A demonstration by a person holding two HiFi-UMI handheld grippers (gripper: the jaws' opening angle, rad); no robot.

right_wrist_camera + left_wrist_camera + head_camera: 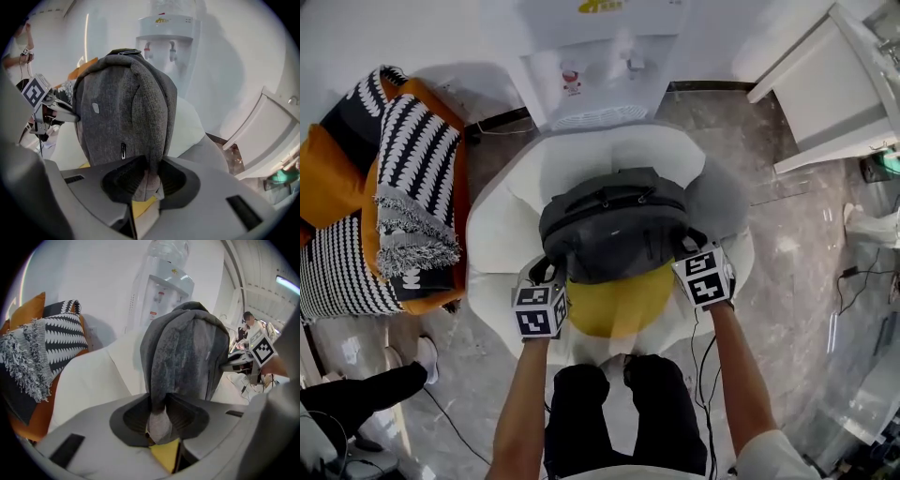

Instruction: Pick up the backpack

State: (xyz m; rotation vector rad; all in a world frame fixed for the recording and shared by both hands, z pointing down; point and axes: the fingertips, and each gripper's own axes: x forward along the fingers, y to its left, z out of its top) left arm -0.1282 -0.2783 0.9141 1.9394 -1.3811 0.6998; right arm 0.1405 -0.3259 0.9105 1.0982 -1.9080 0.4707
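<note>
A dark grey backpack [614, 230] stands upright on a white armchair [497, 234], over a yellow cushion [614, 300]. My left gripper [546, 281] pinches the backpack's lower left edge; in the left gripper view the grey fabric [180, 357] runs down between the pads and the left gripper [159, 420] is shut on it. My right gripper [694, 262] holds the lower right edge; in the right gripper view the backpack [124, 112] fills the middle and its fabric is squeezed in the right gripper [147, 180]. Each gripper shows in the other's view as a marker cube.
A water dispenser [600, 56] stands behind the armchair. A sofa with orange and black-and-white patterned cushions and a fringed throw [403, 197] is at the left. A white cabinet [839, 84] is at the right. Cables [848, 281] lie on the tiled floor. Someone's leg [366, 394] shows at lower left.
</note>
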